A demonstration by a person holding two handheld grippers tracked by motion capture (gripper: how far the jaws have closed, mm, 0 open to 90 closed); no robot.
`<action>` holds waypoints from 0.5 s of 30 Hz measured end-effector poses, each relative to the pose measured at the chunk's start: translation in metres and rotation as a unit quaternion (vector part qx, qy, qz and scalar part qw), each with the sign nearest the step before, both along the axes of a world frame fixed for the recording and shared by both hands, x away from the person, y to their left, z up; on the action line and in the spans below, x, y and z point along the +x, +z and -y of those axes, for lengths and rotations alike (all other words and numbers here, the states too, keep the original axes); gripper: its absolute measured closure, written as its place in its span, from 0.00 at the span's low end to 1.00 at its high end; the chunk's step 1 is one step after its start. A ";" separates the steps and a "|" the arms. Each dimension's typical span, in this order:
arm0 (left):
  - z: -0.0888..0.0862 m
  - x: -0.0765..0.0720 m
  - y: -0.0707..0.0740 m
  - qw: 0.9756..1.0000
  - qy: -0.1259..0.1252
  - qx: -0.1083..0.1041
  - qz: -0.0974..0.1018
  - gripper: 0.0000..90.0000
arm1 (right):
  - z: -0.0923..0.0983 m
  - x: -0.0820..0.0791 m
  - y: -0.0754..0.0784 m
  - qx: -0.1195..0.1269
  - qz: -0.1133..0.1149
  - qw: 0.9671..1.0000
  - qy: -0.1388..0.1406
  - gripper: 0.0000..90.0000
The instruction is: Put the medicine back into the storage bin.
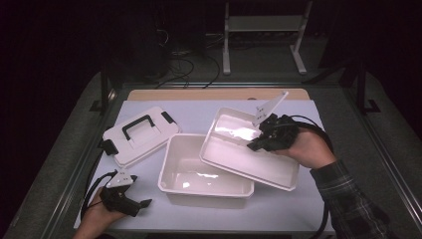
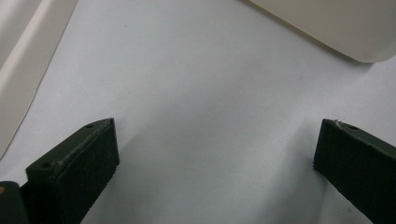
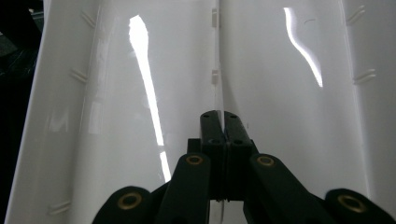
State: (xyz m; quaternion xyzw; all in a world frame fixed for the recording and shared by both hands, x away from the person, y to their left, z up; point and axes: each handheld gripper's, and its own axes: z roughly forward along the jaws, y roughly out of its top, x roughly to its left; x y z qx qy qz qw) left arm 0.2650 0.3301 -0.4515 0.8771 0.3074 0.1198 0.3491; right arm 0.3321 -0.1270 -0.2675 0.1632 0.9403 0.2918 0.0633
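tray divider (image 3: pixel 218 70): lower end hidden between the clamped jaws.
white box (image 2: pixel 327 25): cut off by the top edge.
left hand (image 1: pixel 97 219): cut off at the bottom edge.

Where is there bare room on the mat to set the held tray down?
Bare mat lies right of the tub, toward the near edge, and beyond the lid at the far left corner. The middle is crowded: tub, lid, and the tray in the right gripper.

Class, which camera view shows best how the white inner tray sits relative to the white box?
The high view: the white inner tray is tilted, overlapping the right rim of the white box, held by the right gripper. The right gripper view shows the tray's divider pinched between shut jaws. The left gripper view shows a corner of the box.
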 end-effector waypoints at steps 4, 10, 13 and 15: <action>0.000 0.000 0.000 1.000 0.000 0.000 0.000 0.00 | 0.011 -0.003 -0.001 0.000 0.001 1.000 -0.015 0.99; 0.000 0.000 0.000 1.000 0.000 0.000 0.000 0.00 | 0.037 -0.008 -0.004 0.003 0.001 0.999 -0.047 0.99; 0.000 0.000 0.000 1.000 0.000 0.000 0.000 0.00 | 0.048 -0.010 -0.007 0.004 0.001 0.998 -0.059 0.99; 0.000 0.000 0.000 1.000 0.000 -0.001 0.000 0.00 | 0.055 -0.012 -0.009 0.004 -0.002 0.998 -0.068 0.99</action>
